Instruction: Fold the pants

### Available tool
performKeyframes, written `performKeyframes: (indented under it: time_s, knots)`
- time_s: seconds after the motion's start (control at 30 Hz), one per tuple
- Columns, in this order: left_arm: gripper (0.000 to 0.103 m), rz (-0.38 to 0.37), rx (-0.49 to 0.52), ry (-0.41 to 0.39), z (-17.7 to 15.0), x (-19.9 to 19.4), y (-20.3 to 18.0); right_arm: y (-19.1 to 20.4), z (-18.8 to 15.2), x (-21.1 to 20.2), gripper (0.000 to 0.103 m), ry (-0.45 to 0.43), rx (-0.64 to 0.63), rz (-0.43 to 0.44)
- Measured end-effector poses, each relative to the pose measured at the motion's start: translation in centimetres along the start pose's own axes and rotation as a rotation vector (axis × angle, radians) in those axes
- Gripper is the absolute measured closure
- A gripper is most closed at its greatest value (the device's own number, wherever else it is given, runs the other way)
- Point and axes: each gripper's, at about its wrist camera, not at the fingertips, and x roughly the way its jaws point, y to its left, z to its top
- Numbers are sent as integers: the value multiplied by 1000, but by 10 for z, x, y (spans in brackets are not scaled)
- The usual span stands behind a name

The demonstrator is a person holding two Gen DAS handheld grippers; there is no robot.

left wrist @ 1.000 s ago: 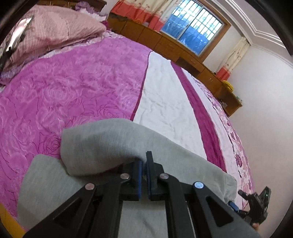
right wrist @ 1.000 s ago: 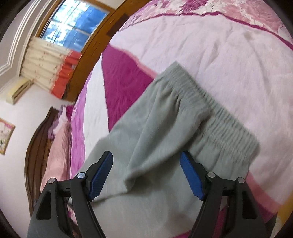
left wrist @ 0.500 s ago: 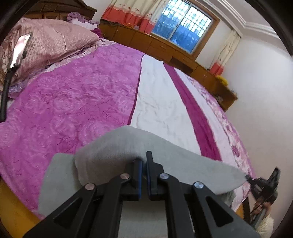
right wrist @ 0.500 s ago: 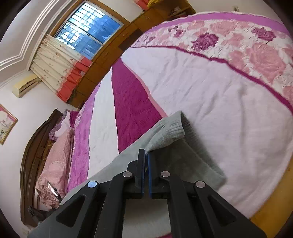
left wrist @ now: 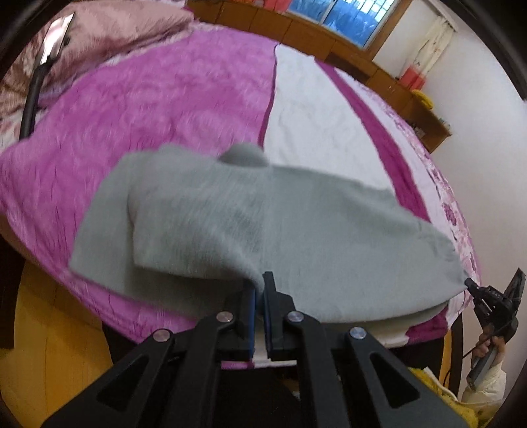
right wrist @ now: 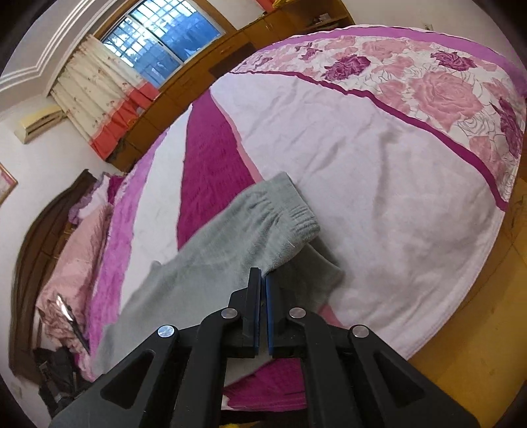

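Left wrist view: my left gripper (left wrist: 259,289) is clamped on an edge of the grey sweatpants (left wrist: 296,230), fabric pinched between the blue pads at lower centre. The sweatpants stretch across the middle of the frame, lifted over the near edge of the bed (left wrist: 164,108) (picture blurred, weave not readable). One layer is folded over another at left. At the far right edge my right gripper (left wrist: 467,282) bites the other corner of the cloth; hand (left wrist: 490,345) below it.

Right wrist view: my right gripper (right wrist: 262,280) is closed on the sweatpants (right wrist: 230,250) just beside the elastic waistband (right wrist: 296,217), which curls up at frame centre. The cloth runs toward lower left over the magenta stripe of the bedspread (right wrist: 378,164). Pillow (right wrist: 75,250) at left, window (right wrist: 164,29) in the upper left.
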Motion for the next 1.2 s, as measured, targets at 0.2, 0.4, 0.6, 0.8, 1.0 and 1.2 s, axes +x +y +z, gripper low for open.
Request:
performKeyframes:
  time_s: [0.2, 0.4, 0.6, 0.8, 1.0, 1.2]
  knots:
    - [91, 23, -6, 14, -9, -5, 12, 2, -11, 17, 103, 62, -101, -123]
    - [90, 86, -13, -34, -13, -34, 31, 13, -14, 25, 102, 110, -204, -239]
    - [90, 156, -60, -121, -3, -59, 59, 38, -8, -4, 89, 31, -352, -349]
    - [78, 176, -107, -142, 19, -47, 72, 82, -9, -18, 79, 6, -479, -319]
    - [77, 166, -115, -140, 37, -15, 73, 117, -34, 24, 79, 139, -511, -191]
    - [75, 195, -35, -116, 44, 9, 66, 121, -61, 71, 79, 250, -558, -226]
